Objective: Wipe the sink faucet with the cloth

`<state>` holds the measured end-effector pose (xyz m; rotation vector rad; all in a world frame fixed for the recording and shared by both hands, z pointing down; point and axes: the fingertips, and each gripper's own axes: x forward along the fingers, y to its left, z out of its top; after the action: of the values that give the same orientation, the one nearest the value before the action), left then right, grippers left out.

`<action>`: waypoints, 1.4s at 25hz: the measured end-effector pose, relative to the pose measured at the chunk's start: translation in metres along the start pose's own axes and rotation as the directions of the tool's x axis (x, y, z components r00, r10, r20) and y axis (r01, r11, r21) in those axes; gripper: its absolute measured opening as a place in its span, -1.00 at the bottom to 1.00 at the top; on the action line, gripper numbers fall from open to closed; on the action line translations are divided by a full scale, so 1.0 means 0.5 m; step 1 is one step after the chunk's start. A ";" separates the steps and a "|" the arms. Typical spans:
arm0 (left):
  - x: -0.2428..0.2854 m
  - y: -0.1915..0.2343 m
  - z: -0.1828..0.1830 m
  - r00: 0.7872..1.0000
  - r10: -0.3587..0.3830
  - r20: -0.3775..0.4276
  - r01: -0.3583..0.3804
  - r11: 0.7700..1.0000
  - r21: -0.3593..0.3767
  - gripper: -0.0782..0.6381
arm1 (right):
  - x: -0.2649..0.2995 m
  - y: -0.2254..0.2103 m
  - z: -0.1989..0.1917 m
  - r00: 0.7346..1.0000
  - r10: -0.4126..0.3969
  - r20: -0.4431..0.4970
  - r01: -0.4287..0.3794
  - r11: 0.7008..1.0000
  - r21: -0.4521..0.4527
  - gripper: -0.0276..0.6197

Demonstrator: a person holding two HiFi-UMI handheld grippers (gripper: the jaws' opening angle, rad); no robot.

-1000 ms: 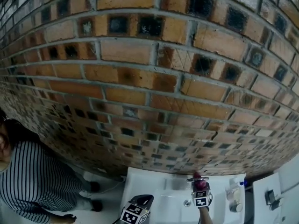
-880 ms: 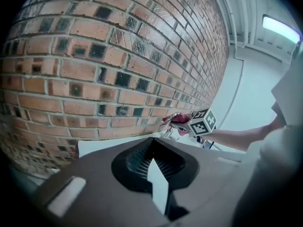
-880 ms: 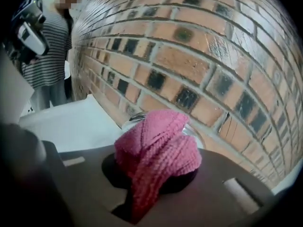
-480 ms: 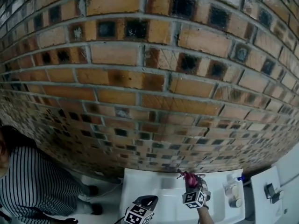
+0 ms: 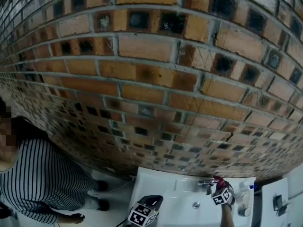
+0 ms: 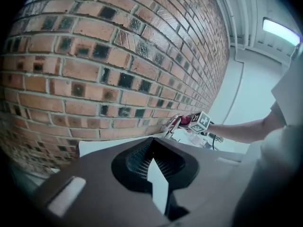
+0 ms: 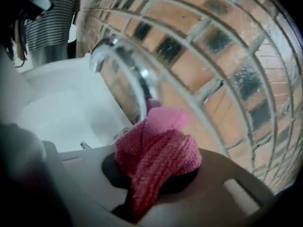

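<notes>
Right tool (image 7: 156, 174) pinches pink cloth (image 7: 158, 148) at faucet (image 7: 127, 72) above sink (image 7: 57, 112); left tool (image 6: 157, 183) closed, empty.

No readable text, labels, numbers or signs anywhere.

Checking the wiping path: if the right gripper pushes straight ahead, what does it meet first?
Probably the faucet, curving up right in front of the pink cloth it grips; brick wall lies behind.
</notes>
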<state>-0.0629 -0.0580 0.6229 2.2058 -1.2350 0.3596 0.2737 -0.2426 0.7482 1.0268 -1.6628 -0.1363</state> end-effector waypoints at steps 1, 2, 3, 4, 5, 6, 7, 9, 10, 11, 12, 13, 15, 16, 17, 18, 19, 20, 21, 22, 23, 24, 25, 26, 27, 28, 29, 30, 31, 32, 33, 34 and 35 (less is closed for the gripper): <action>0.002 -0.002 -0.002 1.000 -0.005 -0.008 0.005 1.000 0.002 -0.75 | 0.013 0.014 -0.012 1.000 0.015 -0.005 -0.014 1.000 0.008 -0.74; 0.005 -0.003 -0.003 1.000 -0.012 -0.017 0.012 1.000 0.007 -0.75 | 0.026 0.021 -0.021 1.000 0.028 -0.010 -0.027 0.999 0.037 -0.74; 0.008 -0.004 -0.003 0.999 -0.020 -0.027 0.020 1.000 0.014 -0.75 | 0.041 0.027 -0.027 0.999 0.043 -0.014 -0.041 0.997 0.071 -0.74; 0.010 -0.003 -0.006 0.999 -0.024 -0.040 0.025 0.999 0.021 -0.75 | 0.057 0.037 -0.030 0.998 0.055 -0.017 -0.053 0.994 0.096 -0.74; 0.007 0.000 -0.011 0.998 -0.023 -0.055 0.024 0.999 0.024 -0.75 | 0.076 0.049 -0.033 0.998 0.056 -0.024 -0.053 0.993 0.105 -0.74; 0.004 0.004 -0.018 0.998 -0.016 -0.067 0.018 1.000 0.022 -0.75 | 0.097 0.056 -0.037 0.998 0.046 -0.034 -0.042 0.994 0.104 -0.76; 0.003 0.006 -0.023 0.997 -0.007 -0.073 0.008 1.000 0.019 -0.75 | 0.116 0.052 -0.040 0.998 0.034 -0.043 -0.029 0.994 0.109 -0.76; 0.014 0.000 -0.024 0.997 0.003 -0.073 -0.001 1.000 0.019 -0.75 | 0.137 0.022 -0.051 0.997 0.043 -0.059 -0.032 0.983 0.181 -0.74; 0.023 -0.006 -0.022 0.997 -0.001 -0.074 0.002 1.000 0.023 -0.75 | 0.140 0.014 -0.062 0.996 0.067 -0.053 -0.053 0.974 0.221 -0.74; 0.031 -0.013 -0.021 0.997 -0.006 -0.078 0.008 1.000 0.029 -0.75 | 0.140 0.022 -0.072 0.994 0.103 -0.033 -0.092 0.968 0.234 -0.74; 0.036 -0.017 -0.019 0.997 -0.012 -0.081 0.015 0.999 0.036 -0.75 | 0.136 0.044 -0.077 0.989 0.146 -0.006 -0.142 0.967 0.212 -0.74; 0.040 -0.019 -0.016 0.996 -0.016 -0.082 0.019 0.999 0.042 -0.75 | 0.131 0.073 -0.079 0.983 0.182 0.017 -0.182 0.969 0.167 -0.74; 0.045 -0.021 -0.007 0.997 -0.020 -0.079 0.024 0.999 0.049 -0.75 | 0.118 0.110 -0.079 0.980 0.191 0.047 -0.196 0.972 0.127 -0.77; 0.047 -0.022 -0.004 0.997 -0.020 -0.076 0.024 0.998 0.049 -0.75 | 0.109 0.115 -0.078 0.982 0.182 0.060 -0.189 0.971 0.147 -0.77; 0.050 -0.022 -0.002 0.997 -0.020 -0.073 0.024 0.999 0.049 -0.75 | 0.101 0.118 -0.077 0.983 0.171 0.064 -0.179 0.969 0.170 -0.77; 0.052 -0.022 0.000 0.997 -0.020 -0.069 0.023 0.999 0.047 -0.75 | 0.095 0.121 -0.082 0.986 0.156 0.050 -0.163 0.969 0.185 -0.77; 0.052 -0.023 0.001 0.998 -0.020 -0.066 0.023 0.999 0.046 -0.75 | 0.090 0.125 -0.092 0.990 0.138 0.022 -0.139 0.970 0.199 -0.77; 0.051 -0.025 0.001 0.998 -0.020 -0.062 0.022 0.999 0.045 -0.75 | 0.083 0.130 -0.105 0.993 0.120 -0.006 -0.116 0.967 0.227 -0.77; 0.049 -0.028 0.003 0.998 -0.020 -0.056 0.022 0.999 0.043 -0.75 | 0.074 0.135 -0.116 0.994 0.107 -0.021 -0.097 0.958 0.269 -0.77; 0.045 -0.030 0.006 0.999 -0.019 -0.047 0.021 0.999 0.041 -0.75 | 0.064 0.140 -0.123 0.995 0.095 -0.023 -0.083 0.946 0.314 -0.77; 0.043 -0.031 0.009 0.999 -0.017 -0.038 0.019 0.999 0.038 -0.75 | 0.054 0.142 -0.123 0.996 0.083 -0.024 -0.069 0.933 0.354 -0.77; 0.042 -0.029 0.012 0.999 -0.014 -0.034 0.016 0.999 0.035 -0.75 | 0.049 0.143 -0.122 0.997 0.072 -0.033 -0.054 0.921 0.385 -0.78; 0.043 -0.026 0.011 0.999 -0.012 -0.034 0.013 0.999 0.032 -0.75 | 0.048 0.143 -0.121 0.996 0.067 -0.052 -0.040 0.911 0.409 -0.78; 0.046 -0.025 0.009 0.999 -0.011 -0.038 0.012 0.999 0.031 -0.75 | 0.051 0.147 -0.124 0.994 0.074 -0.077 -0.033 0.901 0.432 -0.77; 0.047 -0.026 0.008 0.999 -0.012 -0.039 0.013 0.999 0.030 -0.75 | 0.055 0.160 -0.131 0.990 0.094 -0.103 -0.037 0.888 0.458 -0.77; 0.047 -0.030 0.009 0.999 -0.015 -0.037 0.016 0.999 0.031 -0.75 | 0.058 0.180 -0.138 0.985 0.123 -0.119 -0.050 0.871 0.489 -0.76; 0.044 -0.037 0.012 0.999 -0.018 -0.031 0.019 0.999 0.033 -0.75 | 0.056 0.205 -0.141 0.981 0.152 -0.122 -0.067 0.851 0.521 -0.76; 0.041 -0.043 0.015 0.999 -0.021 -0.024 0.022 0.999 0.038 -0.75 | 0.050 0.227 -0.135 0.979 0.171 -0.113 -0.084 0.836 0.542 -0.76; 0.039 -0.047 0.017 1.000 -0.023 -0.019 0.023 0.999 0.043 -0.75 | 0.044 0.242 -0.121 0.978 0.181 -0.104 -0.097 0.833 0.545 -0.76; 0.038 -0.050 0.019 1.000 -0.023 -0.016 0.024 0.999 0.048 -0.75 | 0.038 0.250 -0.103 0.977 0.190 -0.102 -0.105 0.834 0.541 -0.76; 0.039 -0.049 0.020 1.000 -0.023 -0.014 0.023 0.998 0.053 -0.75 | 0.033 0.254 -0.086 0.973 0.204 -0.106 -0.115 0.831 0.544 -0.76; 0.040 -0.049 0.020 1.000 -0.023 -0.013 0.023 0.998 0.055 -0.75 | 0.027 0.257 -0.071 0.968 0.229 -0.107 -0.131 0.817 0.562 -0.76; 0.040 -0.049 0.020 1.000 -0.024 -0.014 0.024 0.998 0.054 -0.75 | 0.018 0.260 -0.059 0.959 0.264 -0.099 -0.156 0.790 0.593 -0.76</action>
<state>-0.0319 -0.0680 0.6163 2.2585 -1.2035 0.4026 0.2267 -0.1570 0.8396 1.2446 -1.6733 0.6421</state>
